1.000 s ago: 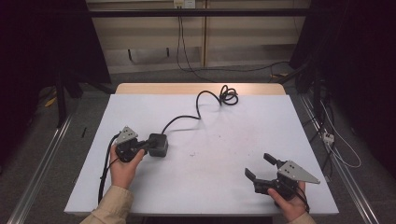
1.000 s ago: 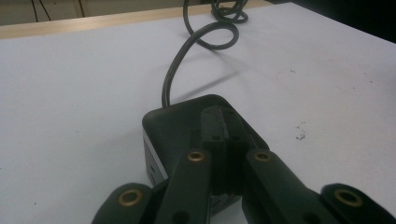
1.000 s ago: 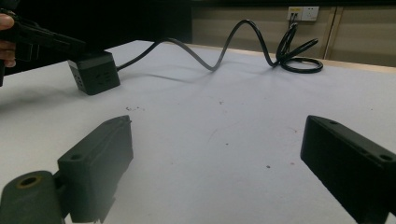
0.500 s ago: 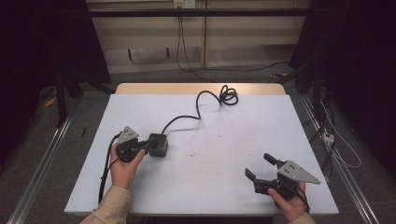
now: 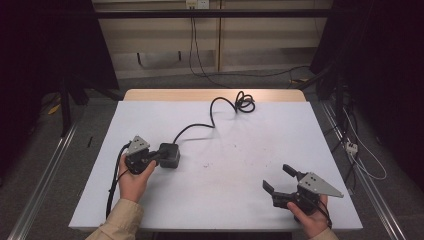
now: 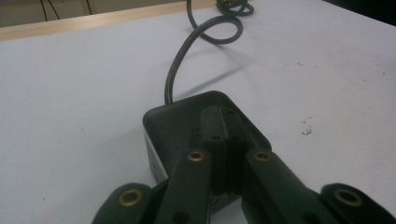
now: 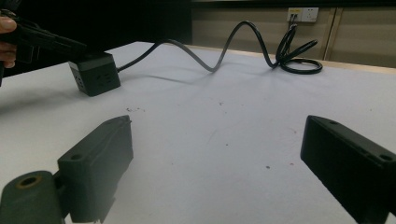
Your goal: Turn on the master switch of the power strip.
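Black cube-shaped power adapter with rounded corners and a matt plastic shell, resting on the white bench at its left-centre. One side face, seen in the right gripper view, carries socket slots. A round dark rubber cable leaves the cube, rises in a loose wave above the surface and ends in a coiled bundle near the far wooden edge of the bench.

Left gripper, held in the person's left hand: its two black fingers lie pressed flat together over the top of the cube, closed, with nothing visible between them; brass-coloured pivot rivets show on the linkage bars. A grey three-cornered plate sits on its body.

Right gripper, held in the person's right hand near the front right corner, well apart from the cube: its blocky, matt black fingers stand wide open over bare bench. The bench surface is smooth, with small dark specks and scuffs.
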The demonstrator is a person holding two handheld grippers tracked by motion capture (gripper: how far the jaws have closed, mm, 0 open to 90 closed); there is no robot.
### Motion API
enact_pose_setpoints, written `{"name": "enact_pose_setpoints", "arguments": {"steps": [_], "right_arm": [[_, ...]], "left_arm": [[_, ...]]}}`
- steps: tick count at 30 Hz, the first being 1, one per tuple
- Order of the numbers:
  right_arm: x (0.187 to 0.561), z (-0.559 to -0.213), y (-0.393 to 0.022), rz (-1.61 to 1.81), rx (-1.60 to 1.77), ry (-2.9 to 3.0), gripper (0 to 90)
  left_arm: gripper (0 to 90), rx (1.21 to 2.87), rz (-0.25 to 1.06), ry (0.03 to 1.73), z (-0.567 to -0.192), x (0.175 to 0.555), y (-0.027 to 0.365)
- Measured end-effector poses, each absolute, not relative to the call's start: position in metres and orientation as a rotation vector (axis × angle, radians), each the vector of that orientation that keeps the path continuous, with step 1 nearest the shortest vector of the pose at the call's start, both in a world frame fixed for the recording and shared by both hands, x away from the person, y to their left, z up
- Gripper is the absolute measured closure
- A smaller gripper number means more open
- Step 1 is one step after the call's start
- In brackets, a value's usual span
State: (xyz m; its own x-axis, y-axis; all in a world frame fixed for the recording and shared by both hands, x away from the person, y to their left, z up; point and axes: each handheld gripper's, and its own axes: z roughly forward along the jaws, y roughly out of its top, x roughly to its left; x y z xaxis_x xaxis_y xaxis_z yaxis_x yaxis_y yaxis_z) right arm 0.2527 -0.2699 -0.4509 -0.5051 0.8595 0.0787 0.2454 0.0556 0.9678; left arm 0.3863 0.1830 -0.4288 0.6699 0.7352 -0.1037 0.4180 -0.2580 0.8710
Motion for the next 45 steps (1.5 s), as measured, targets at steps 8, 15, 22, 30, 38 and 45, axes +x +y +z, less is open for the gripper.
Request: {"name": "enact_pose_setpoints", "arguments": {"steps": [8,15,22,30,38,45], "right_arm": [[0.2528,-0.451,-0.2702,1.475,1.107,1.8,8.9],[0.2523,-0.4506,-0.2712,1.477,1.109,1.795,8.9],[0.252,-0.4506,-0.2719,1.475,1.108,1.795,8.9],[0.2521,-0.4507,-0.2718,1.474,1.108,1.794,8.9],[0.253,-0.4505,-0.2714,1.478,1.109,1.792,8.9],[0.2531,-0.4509,-0.2706,1.477,1.099,1.8,8.8]], "left_arm": [[90.0,1.887,0.394,0.913,-0.429,0.3865,0.1839],[90.0,1.876,0.372,0.916,-0.4293,0.3877,0.1851],[90.0,1.873,0.367,0.926,-0.4288,0.3876,0.1849],[90.0,1.869,0.375,0.924,-0.4294,0.3868,0.1845],[90.0,1.85,0.373,0.932,-0.4293,0.387,0.1859],[82.6,1.844,0.373,0.946,-0.4283,0.387,0.1871]]}}
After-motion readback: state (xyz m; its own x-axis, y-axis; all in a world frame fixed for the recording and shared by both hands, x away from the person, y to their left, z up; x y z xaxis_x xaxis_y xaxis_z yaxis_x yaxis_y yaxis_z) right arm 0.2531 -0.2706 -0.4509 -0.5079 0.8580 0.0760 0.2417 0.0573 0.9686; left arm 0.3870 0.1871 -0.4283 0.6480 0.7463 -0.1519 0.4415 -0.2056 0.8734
